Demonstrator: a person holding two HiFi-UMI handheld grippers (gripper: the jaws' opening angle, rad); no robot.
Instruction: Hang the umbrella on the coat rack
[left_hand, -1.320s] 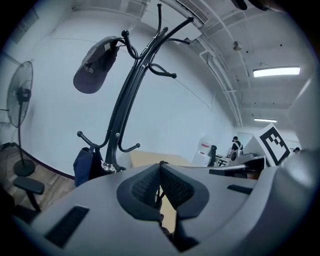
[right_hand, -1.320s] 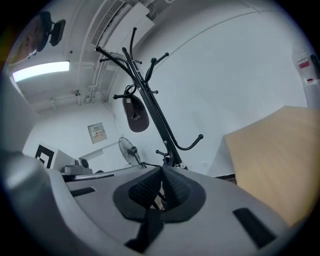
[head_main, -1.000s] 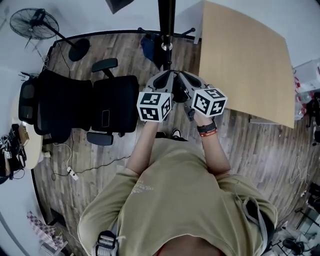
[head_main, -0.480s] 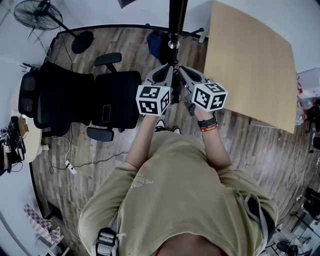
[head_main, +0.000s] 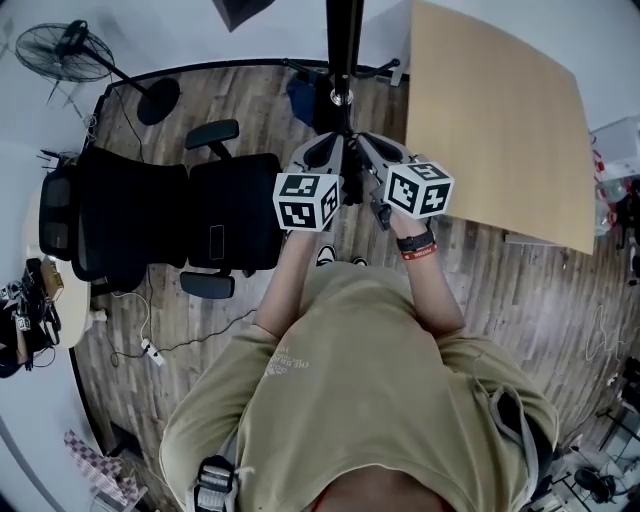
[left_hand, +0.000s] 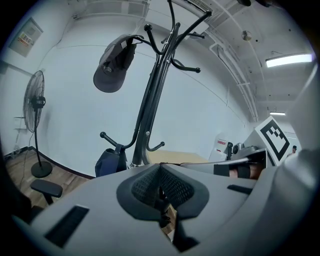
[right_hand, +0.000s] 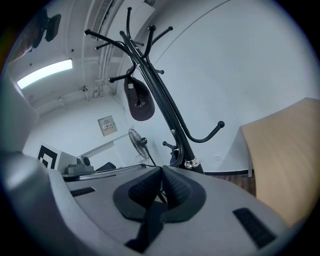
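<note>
The black coat rack (head_main: 340, 50) stands just ahead of me, and its hooked pole (left_hand: 150, 100) rises in both gripper views (right_hand: 165, 110). A dark cap (left_hand: 114, 65) hangs on an upper hook and a blue bag (head_main: 303, 97) on a low one. My left gripper (head_main: 327, 152) and right gripper (head_main: 373, 152) are held side by side in front of the pole. Both are shut, and a thin dark cord shows between each pair of pads (left_hand: 160, 187) (right_hand: 162, 187). A dark shape (head_main: 352, 188) hangs between the grippers; the umbrella's body is otherwise hidden under them.
A black office chair (head_main: 200, 210) stands to the left, with a floor fan (head_main: 70, 45) behind it. A light wooden tabletop (head_main: 490, 110) is close on the right of the rack. Cables and a power strip (head_main: 150, 350) lie on the wooden floor.
Both grippers have stayed shut and side by side, edging slightly closer to the rack's pole. Nothing was let go.
</note>
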